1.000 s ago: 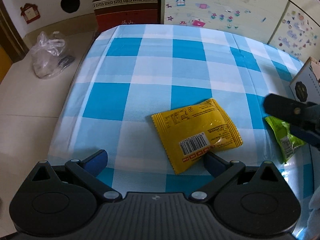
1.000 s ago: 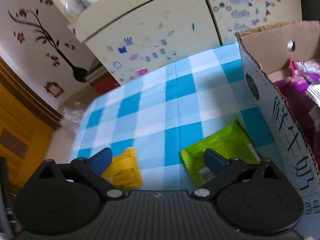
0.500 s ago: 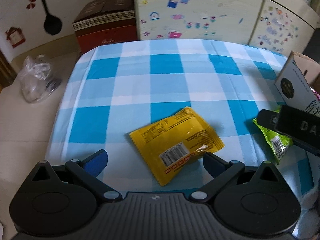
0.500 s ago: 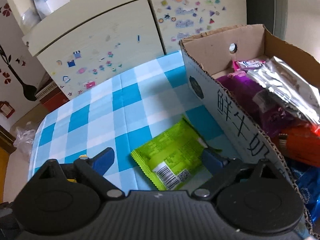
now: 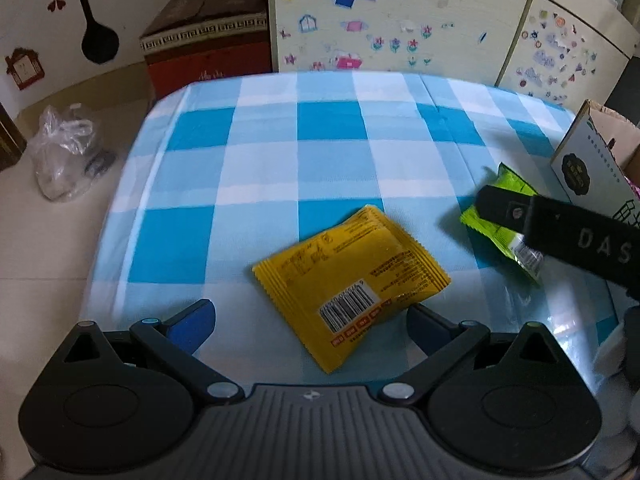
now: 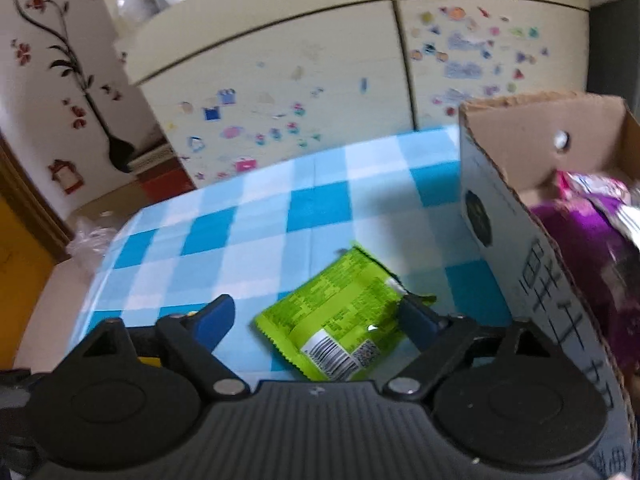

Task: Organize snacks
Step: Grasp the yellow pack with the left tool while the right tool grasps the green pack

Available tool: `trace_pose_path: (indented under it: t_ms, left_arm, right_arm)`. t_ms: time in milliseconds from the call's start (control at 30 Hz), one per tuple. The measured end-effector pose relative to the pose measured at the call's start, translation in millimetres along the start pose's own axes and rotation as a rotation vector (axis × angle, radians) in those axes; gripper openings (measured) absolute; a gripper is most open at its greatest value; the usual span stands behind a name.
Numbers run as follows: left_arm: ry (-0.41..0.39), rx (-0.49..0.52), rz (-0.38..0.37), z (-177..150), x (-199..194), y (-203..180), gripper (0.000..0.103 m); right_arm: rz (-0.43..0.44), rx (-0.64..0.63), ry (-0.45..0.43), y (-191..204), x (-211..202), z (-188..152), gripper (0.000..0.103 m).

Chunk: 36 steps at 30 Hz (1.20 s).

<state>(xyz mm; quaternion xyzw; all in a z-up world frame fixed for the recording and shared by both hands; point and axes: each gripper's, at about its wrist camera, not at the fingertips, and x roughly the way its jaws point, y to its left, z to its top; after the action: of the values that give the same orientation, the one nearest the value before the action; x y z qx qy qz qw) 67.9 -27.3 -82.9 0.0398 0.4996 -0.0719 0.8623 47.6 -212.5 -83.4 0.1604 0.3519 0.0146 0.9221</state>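
We hold the left gripper (image 5: pixel 310 326) spread around the yellow snack packet (image 5: pixel 352 282). At three o'clock, our right gripper (image 6: pixel 316 318), jaws just closing, apparently brackets the green snack packet (image 6: pixel 340 314) beside the cardboard box (image 6: pixel 520 240).

— How does the left gripper (image 5: pixel 310 320) stand?
— Tilted steeply downward, jaws spread wide, blue pads apart and pressing on nothing.
— And the right gripper (image 6: pixel 318 318)?
— Angled down less steeply, its jaws have just been closing a little yet stand open; its black finger (image 5: pixel 560 236) reaches across the left view's right edge.
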Motion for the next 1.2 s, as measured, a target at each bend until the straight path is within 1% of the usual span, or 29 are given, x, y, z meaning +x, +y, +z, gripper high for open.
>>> trace_pose_path:
  t_ms: [67, 133, 167, 267, 333, 467, 533, 600, 633, 767, 867, 933, 967, 1067, 1133, 1200]
  left_arm:
    - [-0.031, 0.008, -0.005, 2.0, -4.3, -0.4, 0.103]
    - [-0.057, 0.010, -0.020, 5.7, -7.8, -0.7, 0.103]
    - [-0.068, 0.012, -0.030, 7.7, -8.5, -0.9, 0.103]
    - [-0.087, 0.042, -0.049, 11.4, -6.0, -3.4, 0.103]
    - [-0.084, 0.058, -0.056, 13.3, -0.2, -3.7, 0.103]
    - [-0.070, 0.052, -0.082, 14.9, 11.6, -1.5, 0.103]
    - [-0.069, 0.067, -0.098, 14.9, 13.9, -3.4, 0.103]
    - [-0.080, 0.100, -0.088, 13.2, 13.8, -8.6, 0.103]
    - [-0.079, 0.107, -0.090, 12.5, 13.4, -9.7, 0.103]
    - [-0.070, 0.120, -0.090, 10.1, 12.5, -11.9, 0.103]
    - [-0.061, 0.116, -0.089, 10.0, 12.1, -11.5, 0.103]
    - [-0.055, 0.110, -0.085, 10.2, 11.8, -11.8, 0.103]
    - [-0.054, 0.110, -0.085, 10.4, 12.0, -11.6, 0.103]
    - [-0.049, 0.105, -0.086, 9.3, 11.5, -10.3, 0.103]
    - [-0.047, 0.097, -0.085, 8.1, 10.6, -9.5, 0.103]
    - [-0.046, 0.096, -0.082, 6.5, 9.0, -9.2, 0.102]
  right_arm:
    - [-0.020, 0.083, -0.006, -7.2, -4.6, 2.5, 0.085]
    - [-0.069, 0.134, 0.011, -9.7, -6.8, 3.3, 0.086]
    - [-0.091, 0.140, 0.026, -8.4, -6.6, 2.9, 0.086]
    - [-0.090, 0.143, 0.048, -3.6, -3.0, 1.6, 0.087]
    - [-0.105, 0.147, 0.060, -1.6, 1.6, 0.9, 0.088]
    - [-0.121, 0.130, 0.050, 1.6, 6.7, 0.8, 0.091]
    - [-0.121, 0.114, 0.051, 2.4, 9.9, 1.6, 0.094]
    - [-0.137, 0.088, 0.047, 5.0, 13.4, 1.8, 0.094]
    - [-0.140, 0.078, 0.043, 5.9, 15.0, 1.6, 0.095]
    - [-0.171, 0.008, 0.033, 9.8, 21.0, 0.4, 0.095]
    - [-0.180, -0.028, 0.025, 11.1, 22.9, 0.5, 0.093]
    - [-0.191, -0.076, 0.020, 13.4, 24.5, 0.0, 0.086]
    - [-0.187, -0.095, 0.015, 13.3, 24.4, -0.5, 0.085]
    - [-0.169, -0.105, 0.011, 10.5, 22.5, 0.6, 0.080]
    - [-0.142, -0.119, 0.011, 9.5, 20.8, 1.7, 0.073]
    - [-0.106, -0.132, 0.021, 8.5, 18.9, 1.5, 0.069]
